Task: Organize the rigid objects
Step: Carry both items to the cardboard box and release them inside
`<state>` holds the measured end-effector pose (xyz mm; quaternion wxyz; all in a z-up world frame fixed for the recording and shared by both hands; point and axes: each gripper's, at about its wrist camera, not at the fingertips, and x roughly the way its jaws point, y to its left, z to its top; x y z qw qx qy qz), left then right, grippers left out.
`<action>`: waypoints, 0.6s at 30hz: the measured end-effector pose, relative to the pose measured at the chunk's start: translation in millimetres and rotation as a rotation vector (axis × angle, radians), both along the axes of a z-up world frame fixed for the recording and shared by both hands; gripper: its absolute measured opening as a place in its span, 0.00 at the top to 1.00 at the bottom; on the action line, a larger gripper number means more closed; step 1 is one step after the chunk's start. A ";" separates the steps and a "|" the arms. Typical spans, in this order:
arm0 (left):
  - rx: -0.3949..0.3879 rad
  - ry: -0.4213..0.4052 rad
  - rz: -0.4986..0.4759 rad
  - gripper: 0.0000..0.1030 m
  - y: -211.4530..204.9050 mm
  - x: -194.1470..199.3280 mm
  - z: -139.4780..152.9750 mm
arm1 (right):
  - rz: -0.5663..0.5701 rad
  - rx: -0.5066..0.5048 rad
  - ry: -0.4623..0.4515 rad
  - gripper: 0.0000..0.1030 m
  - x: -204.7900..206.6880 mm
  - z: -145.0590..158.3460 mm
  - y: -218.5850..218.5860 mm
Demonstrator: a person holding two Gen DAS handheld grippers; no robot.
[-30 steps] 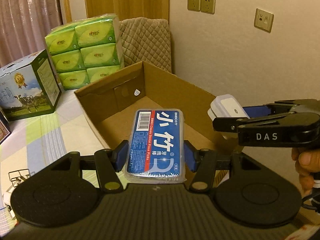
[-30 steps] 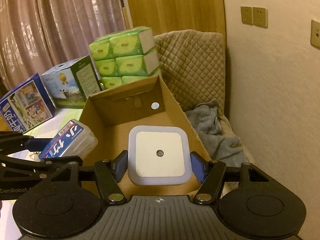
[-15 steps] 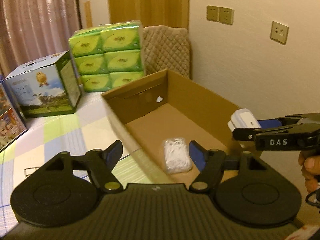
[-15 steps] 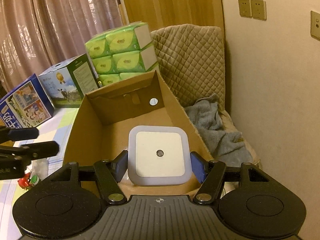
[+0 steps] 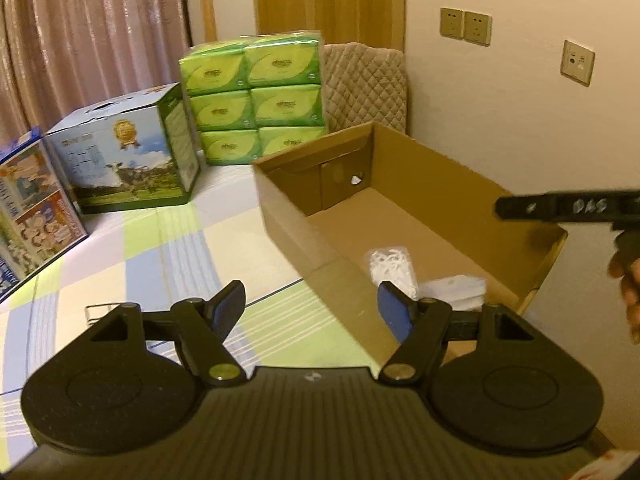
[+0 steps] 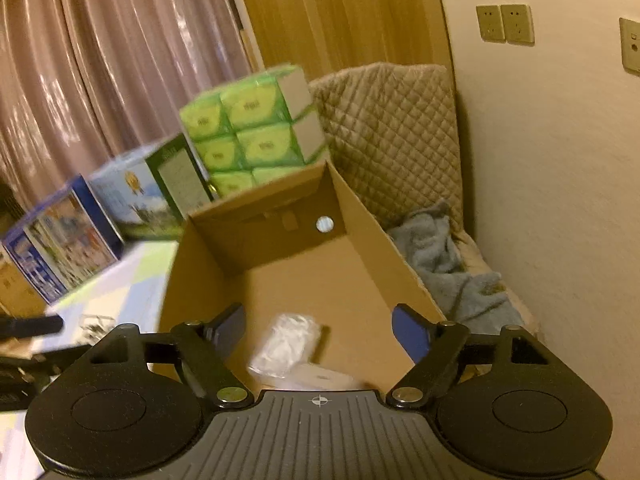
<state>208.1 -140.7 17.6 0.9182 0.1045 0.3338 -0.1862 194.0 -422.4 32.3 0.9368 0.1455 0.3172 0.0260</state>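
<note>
As both claws stand apart with nothing between their pads, the two things just let go lie in the near end of the open cardboard box (image 5: pixel 440 184). A clear pack of dental floss picks (image 5: pixel 390 266) rests on the box floor close to the near wall, and a white square night light (image 5: pixel 460 290) lies just beside it, on the side toward the room wall; from the right wrist view the pack (image 6: pixel 286 344) and the light (image 6: pixel 320 378) appear blurred, touching or nearly so. The right gripper (image 6: pixel 318 326) hangs over this near end, its jaws having just opened wider, and they are empty. The left gripper (image 5: pixel 310 306) sits over the box's near left corner and the checked bedspread (image 5: pixel 160 256), its jaws spread and empty. From the left wrist view the right gripper's black finger (image 5: pixel 560 208) reaches in over the box's right-hand wall, with a person's hand (image 5: pixel 630 280) at the frame edge. Beyond the box's far wall stand a stack of green tissue packs (image 5: pixel 256 96), a milk carton box (image 5: pixel 124 160) and a quilted cushion (image 5: pixel 366 88).
</note>
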 end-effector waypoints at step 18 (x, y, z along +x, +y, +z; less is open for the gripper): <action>-0.014 -0.033 0.140 0.30 99.5 -64.1 28.4 | 0.188 0.004 -0.069 0.25 -61.0 49.3 97.8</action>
